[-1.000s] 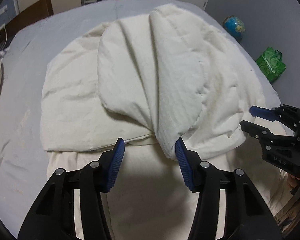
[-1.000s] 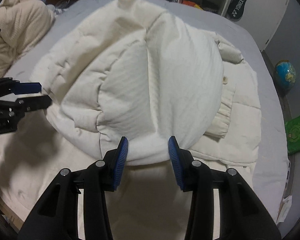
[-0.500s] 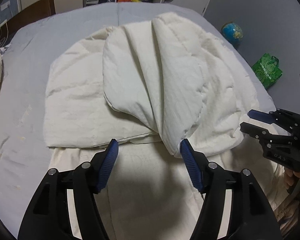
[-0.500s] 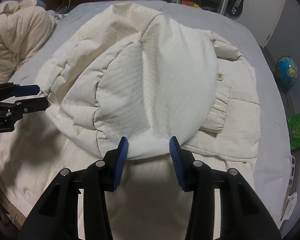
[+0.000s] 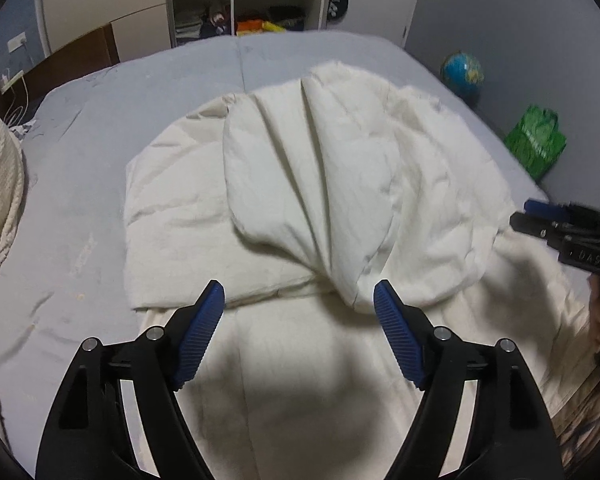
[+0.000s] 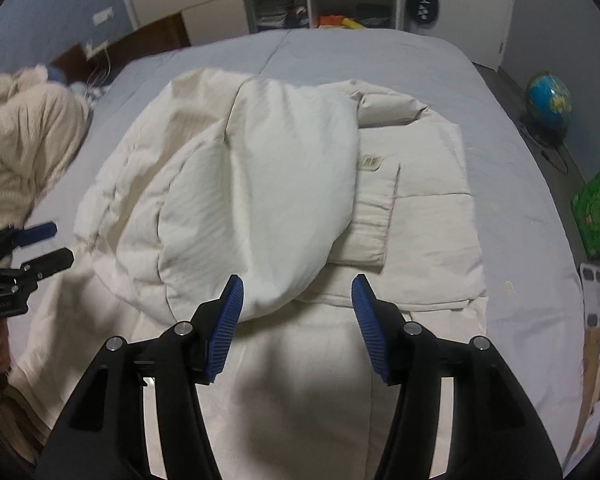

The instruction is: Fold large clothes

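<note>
The left claw (image 5: 298,314) stood wide, its jaws having just been opening, with nothing between them; its blue pads (image 5: 396,338) hung above the near edge of the folded flap, the right-hand one just beside it, not pressing on cloth. The right claw (image 6: 296,314) was likewise parted, a little less so, its jaws also just opened and empty, the left pad close over the flap's rounded hem. The coat (image 5: 340,184), a cream padded garment, lay spread on the grey bed (image 5: 100,112), its upper part doubled over toward the claws so that a puffy mound sat on the flat lower panel; a sleeve with a ribbed cuff (image 6: 370,236) lay folded across the body on the right side. It looked soft, thick and springy, light for its bulk but likely to puff back open once released, and its smooth shell might slide under narrow pads. A good hold would probably be at stitched edges, the hem corners or the side seams, where the filling is thin, with both claws taking matching corners so the fold stays square. A knitted heap (image 6: 24,140) lay well apart at the bed's left.
</note>
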`<action>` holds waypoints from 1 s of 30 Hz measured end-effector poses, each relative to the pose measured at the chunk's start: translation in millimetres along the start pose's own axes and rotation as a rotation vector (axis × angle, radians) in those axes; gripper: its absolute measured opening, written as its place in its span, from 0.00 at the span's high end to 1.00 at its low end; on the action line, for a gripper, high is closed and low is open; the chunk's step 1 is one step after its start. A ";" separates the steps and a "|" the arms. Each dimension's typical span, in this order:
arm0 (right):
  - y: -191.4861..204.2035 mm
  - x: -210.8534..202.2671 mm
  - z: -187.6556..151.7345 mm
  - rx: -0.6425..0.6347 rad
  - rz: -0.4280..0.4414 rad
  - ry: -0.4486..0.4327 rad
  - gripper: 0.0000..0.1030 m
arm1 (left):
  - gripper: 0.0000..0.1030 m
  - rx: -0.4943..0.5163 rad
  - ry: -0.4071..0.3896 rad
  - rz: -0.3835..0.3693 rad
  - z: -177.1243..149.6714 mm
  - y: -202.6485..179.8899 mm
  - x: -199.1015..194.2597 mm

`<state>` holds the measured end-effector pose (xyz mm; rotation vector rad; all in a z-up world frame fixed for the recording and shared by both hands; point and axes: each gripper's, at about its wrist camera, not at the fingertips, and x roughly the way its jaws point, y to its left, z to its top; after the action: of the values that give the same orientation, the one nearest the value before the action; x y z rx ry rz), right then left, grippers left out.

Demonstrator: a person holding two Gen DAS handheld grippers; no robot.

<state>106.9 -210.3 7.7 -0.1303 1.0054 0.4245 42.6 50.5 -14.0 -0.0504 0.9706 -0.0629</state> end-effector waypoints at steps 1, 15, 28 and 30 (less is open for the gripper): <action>-0.5 -2.2 2.1 0.008 0.003 -0.013 0.49 | 0.28 -0.009 -0.011 -0.005 3.3 1.3 -0.8; 41.0 6.4 35.9 0.033 0.227 -0.072 0.49 | 0.43 -0.118 -0.030 -0.128 44.2 1.7 27.9; 56.0 56.9 47.0 0.094 0.260 0.005 0.95 | 0.88 -0.024 0.015 -0.141 45.3 -4.7 38.5; 54.0 46.5 47.7 0.093 0.253 -0.024 0.96 | 0.90 -0.043 0.011 -0.129 45.0 2.1 37.6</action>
<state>144.3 -133.7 -1.1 0.0871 1.0203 0.6075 101.0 50.4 -19.8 -0.1525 0.9789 -0.1612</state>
